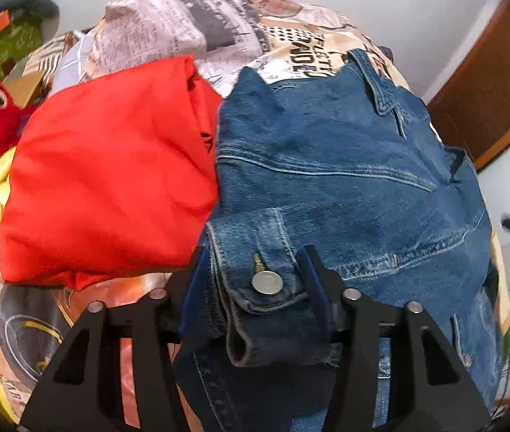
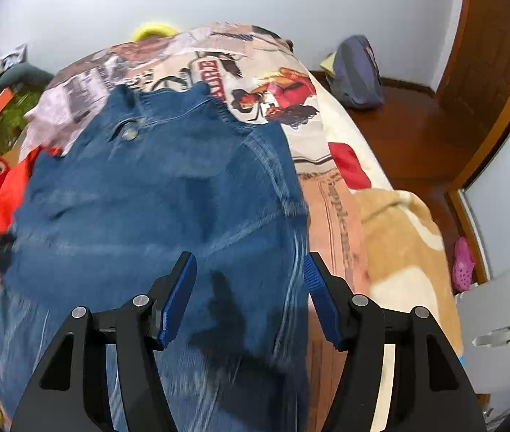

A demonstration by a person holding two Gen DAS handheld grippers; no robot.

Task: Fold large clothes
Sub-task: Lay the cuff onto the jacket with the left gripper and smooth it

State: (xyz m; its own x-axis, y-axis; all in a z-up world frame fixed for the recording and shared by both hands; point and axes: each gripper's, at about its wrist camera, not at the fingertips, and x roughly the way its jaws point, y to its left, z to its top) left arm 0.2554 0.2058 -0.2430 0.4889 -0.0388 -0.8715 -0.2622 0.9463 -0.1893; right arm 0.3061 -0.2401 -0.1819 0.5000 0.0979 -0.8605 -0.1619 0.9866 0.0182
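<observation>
Two tongs, left tongs (image 1: pixel 253 280) straddling denim jacket (image 1: pixel 344 165) cuff, grip unclear, right tongs (image 2: pixel 251 288) parted, empty

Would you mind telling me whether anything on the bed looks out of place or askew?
The denim jacket lies rumpled, its buttoned cuff doubled back between the left gripper's fingers. Nothing looks spilled or damaged.

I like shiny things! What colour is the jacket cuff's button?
Silver, on the blue denim cuff; the button shows best in the left wrist view.
</observation>
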